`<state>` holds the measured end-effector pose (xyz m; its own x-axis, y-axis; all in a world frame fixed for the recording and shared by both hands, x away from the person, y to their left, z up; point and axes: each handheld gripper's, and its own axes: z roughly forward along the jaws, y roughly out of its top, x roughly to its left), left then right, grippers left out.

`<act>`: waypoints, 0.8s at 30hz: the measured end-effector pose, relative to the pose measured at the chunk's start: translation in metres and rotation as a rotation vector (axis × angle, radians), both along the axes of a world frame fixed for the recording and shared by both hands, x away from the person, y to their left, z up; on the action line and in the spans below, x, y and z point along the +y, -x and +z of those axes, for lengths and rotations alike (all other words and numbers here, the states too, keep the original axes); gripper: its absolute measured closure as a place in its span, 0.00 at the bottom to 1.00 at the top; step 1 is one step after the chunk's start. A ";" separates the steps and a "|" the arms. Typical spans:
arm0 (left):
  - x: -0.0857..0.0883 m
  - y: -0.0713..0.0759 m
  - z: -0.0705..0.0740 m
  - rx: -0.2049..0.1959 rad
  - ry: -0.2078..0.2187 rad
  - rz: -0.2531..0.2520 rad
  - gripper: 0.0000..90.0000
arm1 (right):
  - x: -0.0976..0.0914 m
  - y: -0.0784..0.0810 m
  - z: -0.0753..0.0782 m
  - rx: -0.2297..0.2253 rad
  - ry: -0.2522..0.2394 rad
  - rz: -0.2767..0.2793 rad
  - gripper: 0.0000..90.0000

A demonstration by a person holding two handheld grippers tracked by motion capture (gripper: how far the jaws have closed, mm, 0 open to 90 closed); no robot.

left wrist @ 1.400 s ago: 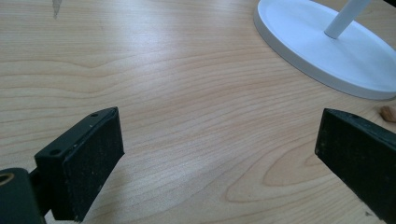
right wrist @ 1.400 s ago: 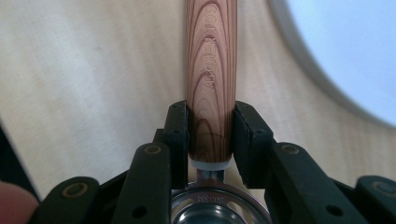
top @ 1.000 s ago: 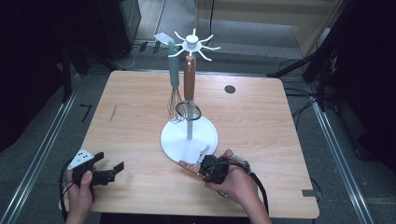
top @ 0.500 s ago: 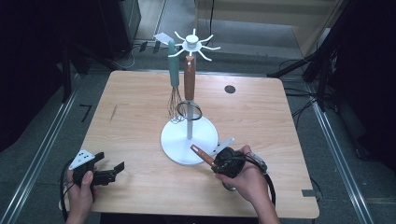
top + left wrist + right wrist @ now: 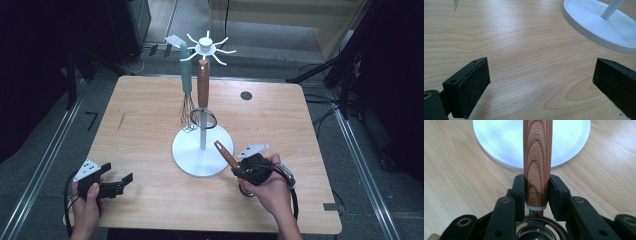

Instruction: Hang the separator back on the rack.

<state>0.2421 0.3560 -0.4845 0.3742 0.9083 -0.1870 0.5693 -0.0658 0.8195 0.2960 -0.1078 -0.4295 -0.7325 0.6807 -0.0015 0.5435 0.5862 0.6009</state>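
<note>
**Wood-handled utensil clamped beside the stand**

Wooden handle (image 5: pixel 537 157) sits gripped in the right claw (image 5: pixel 248 169), at four o'clock of the white stand base (image 5: pixel 186 155), pointing to eleven o'clock. Left claw (image 5: pixel 119 182) gapes wide, holding nothing, over the table (image 5: pixel 145 110).

In the high view the table (image 5: pixel 150 125) is evenly and softly lit from above, while the floor and the room around it fall into deep shadow, near black at the left and right. The picture is soft, with fine detail smeared. The utensil stand's white base (image 5: pixel 192 155) is the brightest patch, without hard glare. In the left gripper view the wood grain is sharp and the near tongs (image 5: pixel 544 82) are slightly soft. In the right gripper view the base (image 5: pixel 499 142) glows bluish and washed out, blurred; the wooden handle (image 5: pixel 537 157) is crisp.
</note>
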 end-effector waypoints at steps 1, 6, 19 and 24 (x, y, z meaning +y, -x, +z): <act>0.000 0.000 0.000 0.000 0.000 0.000 0.02 | -0.001 0.000 0.000 -0.006 -0.011 -0.009 0.78; 0.001 0.000 0.000 -0.003 0.007 0.003 0.02 | -0.008 0.000 0.005 -0.037 -0.054 -0.056 0.78; 0.000 0.000 0.000 -0.005 -0.002 0.000 0.02 | -0.013 0.004 0.013 -0.156 -0.181 -0.114 0.78; 0.000 0.000 0.000 -0.005 -0.006 0.002 0.02 | -0.012 0.006 0.017 -0.196 -0.241 -0.141 0.78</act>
<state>0.2421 0.3560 -0.4843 0.3731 0.9102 -0.1797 0.5652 -0.0694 0.8221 0.2898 -0.1200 -0.4128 -0.6328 0.7733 0.0400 0.4691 0.3418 0.8143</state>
